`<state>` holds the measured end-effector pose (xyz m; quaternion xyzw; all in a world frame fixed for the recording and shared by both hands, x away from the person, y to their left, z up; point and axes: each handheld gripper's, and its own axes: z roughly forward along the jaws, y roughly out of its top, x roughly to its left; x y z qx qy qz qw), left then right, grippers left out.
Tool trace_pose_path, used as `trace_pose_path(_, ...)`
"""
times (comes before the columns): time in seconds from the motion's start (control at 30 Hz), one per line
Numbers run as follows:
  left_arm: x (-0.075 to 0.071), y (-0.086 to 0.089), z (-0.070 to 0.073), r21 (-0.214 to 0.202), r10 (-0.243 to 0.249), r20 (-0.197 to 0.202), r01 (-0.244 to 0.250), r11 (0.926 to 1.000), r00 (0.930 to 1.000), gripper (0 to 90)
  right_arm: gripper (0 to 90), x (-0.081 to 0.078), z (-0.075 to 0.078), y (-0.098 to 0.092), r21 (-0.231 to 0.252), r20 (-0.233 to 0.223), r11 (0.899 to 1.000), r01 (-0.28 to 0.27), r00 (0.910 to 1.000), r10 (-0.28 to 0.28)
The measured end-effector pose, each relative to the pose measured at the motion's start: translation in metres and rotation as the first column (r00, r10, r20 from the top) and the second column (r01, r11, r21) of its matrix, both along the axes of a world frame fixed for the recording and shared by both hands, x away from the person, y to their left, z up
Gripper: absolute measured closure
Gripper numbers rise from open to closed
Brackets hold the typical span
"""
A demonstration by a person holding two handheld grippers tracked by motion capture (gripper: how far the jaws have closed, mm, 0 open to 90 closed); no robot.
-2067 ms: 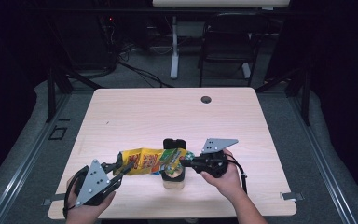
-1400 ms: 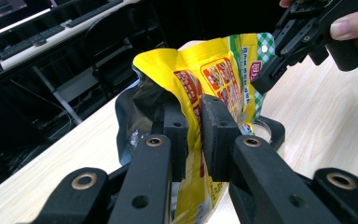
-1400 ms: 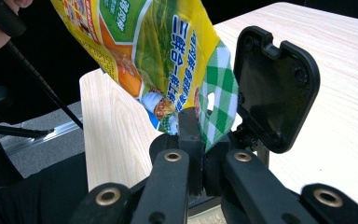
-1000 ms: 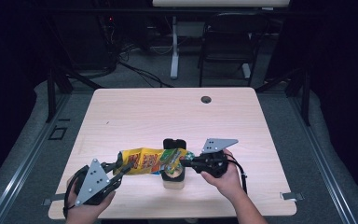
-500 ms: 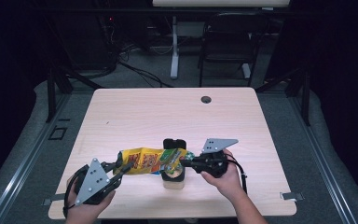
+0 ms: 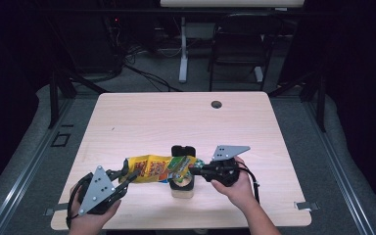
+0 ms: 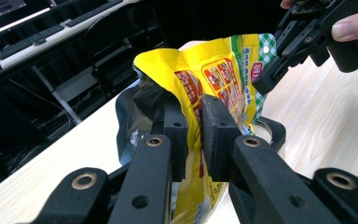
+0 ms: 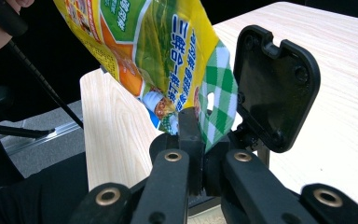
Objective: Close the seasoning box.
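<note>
both claws (image 6: 132, 177) (image 6: 196, 171) pinch snack bag (image 6: 159, 167) over open-lidded container (image 6: 182, 182).

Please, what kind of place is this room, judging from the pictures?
Probably a lab or office workroom set up for recording: a pale wooden desk with a cable hole, an office chair behind it, loose cables on the floor, and dark surroundings.

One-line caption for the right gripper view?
Right gripper pinches the checked end of a yellow snack bag beside a container's open black lid.
</note>
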<state>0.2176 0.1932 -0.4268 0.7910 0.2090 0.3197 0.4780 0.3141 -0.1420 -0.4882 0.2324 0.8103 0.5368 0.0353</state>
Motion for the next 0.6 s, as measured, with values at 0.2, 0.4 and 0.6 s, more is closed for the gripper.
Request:
trace_pose_path(0.2, 0.0001, 0.0000, 0.0000, 0.001, 0.001, 0.000, -0.001, 1.0000, 1.0000, 81.4, 89.7, -0.0001, -0.0001, -0.0002, -0.001, -0.003, 1.000, 0.001, 1.0000, -0.001)
trace_pose_path(0.4, 0.0001, 0.0001, -0.0001, 0.001, 0.000, 0.000, 0.000, 1.0000, 1.0000, 81.5, 89.7, -0.0001, -0.0003, -0.0003, -0.001, -0.004, 1.000, 0.001, 1.0000, -0.001)
trace_pose_path(0.6, 0.0003, 0.0000, -0.0002, 0.000, 0.001, -0.001, -0.001, 1.0000, 1.0000, 81.4, 89.8, 0.0001, -0.0006, -0.0004, 0.000, -0.005, 1.000, 0.001, 1.0000, -0.001)
